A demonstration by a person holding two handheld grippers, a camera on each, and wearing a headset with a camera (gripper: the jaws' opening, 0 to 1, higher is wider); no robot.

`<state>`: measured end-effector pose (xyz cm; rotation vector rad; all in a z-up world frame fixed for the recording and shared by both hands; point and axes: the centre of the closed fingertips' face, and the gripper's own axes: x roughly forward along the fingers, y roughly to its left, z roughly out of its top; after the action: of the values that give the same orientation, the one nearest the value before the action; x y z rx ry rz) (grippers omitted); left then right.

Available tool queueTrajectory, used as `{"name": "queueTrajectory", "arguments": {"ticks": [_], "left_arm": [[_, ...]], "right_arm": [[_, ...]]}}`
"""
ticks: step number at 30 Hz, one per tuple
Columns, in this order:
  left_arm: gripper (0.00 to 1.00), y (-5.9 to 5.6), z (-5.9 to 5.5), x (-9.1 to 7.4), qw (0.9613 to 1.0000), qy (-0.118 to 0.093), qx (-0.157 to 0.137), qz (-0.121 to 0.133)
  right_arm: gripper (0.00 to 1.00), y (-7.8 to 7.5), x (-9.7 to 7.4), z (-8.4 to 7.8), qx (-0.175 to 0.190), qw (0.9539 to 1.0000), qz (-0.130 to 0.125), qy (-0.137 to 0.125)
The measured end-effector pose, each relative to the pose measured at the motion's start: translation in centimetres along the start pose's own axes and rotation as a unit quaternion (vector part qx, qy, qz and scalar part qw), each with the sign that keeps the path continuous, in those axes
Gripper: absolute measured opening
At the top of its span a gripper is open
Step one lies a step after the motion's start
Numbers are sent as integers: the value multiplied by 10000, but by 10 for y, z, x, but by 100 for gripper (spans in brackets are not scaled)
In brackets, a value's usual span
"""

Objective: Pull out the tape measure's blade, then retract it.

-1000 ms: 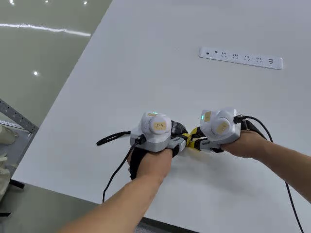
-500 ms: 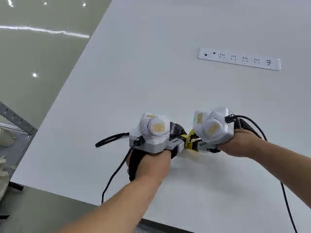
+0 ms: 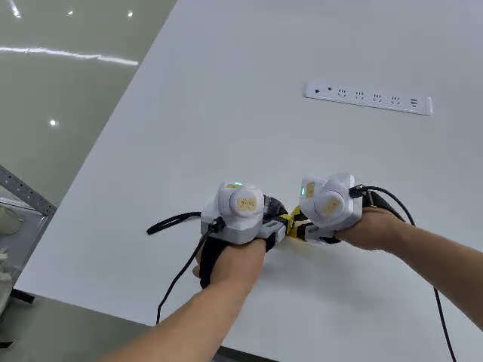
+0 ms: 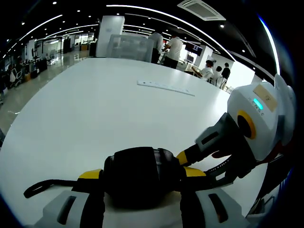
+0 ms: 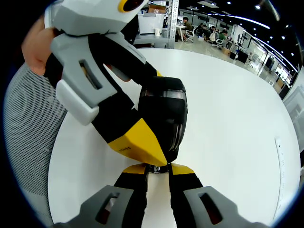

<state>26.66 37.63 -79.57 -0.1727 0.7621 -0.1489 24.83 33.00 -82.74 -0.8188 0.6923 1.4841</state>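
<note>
Tape measure [image 3: 290, 219], black and yellow, sits close to the near edge of the white surface [image 3: 226, 113] in the head view. It is between the left claw [image 3: 273, 226] and the right claw [image 3: 306, 228], which point at each other. A power strip [image 3: 367, 98] lies well apart toward the far edge.

In the left gripper view, the left claw is pressed against the tape measure's sides, gripping it.

In the right gripper view, the right claw pinches the blade tip [image 5: 159, 168] right at the tape measure's mouth, with almost no blade drawn.

I judge this to be either the start of the pull or the close of the retraction; I cannot tell which. A pull would call for the left claw to hold firm while the right draws straight away, keeping its pinch.
</note>
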Motion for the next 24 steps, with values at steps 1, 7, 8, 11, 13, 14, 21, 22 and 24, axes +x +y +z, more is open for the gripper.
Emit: {"name": "queueTrajectory", "arguments": {"ticks": [1,7,8,11,13,14,21,22,24], "left_arm": [[61,0,0,0,10000,0,5,0],[62,-1,2,0,9999,-49,121,-7],[62,-1,2,0,9999,-61,147,-18],[61,-1,3,-1,9997,-81,210,-53],[61,-1,4,-2,9996,-94,237,-94],[61,-1,4,-3,9995,-104,263,-111],[64,3,7,-11,9988,-188,419,-174],[64,4,6,-12,9987,-179,432,-187],[64,5,2,-13,9984,-105,522,-210]], "right_arm": [[14,0,0,0,32,10000,-18,-1],[16,-2,-2,0,144,9998,-125,-34],[16,-2,-2,0,164,9998,-128,-37],[17,-3,-3,-1,226,9996,-168,-30],[18,-3,-4,-3,266,9995,-187,-29],[18,-3,-4,-3,284,9994,-190,-28],[19,-3,-11,-2,590,9977,-295,-122],[19,-2,-12,-1,623,9975,-311,-153],[19,-1,-14,-2,659,9972,-332,-156]]}}
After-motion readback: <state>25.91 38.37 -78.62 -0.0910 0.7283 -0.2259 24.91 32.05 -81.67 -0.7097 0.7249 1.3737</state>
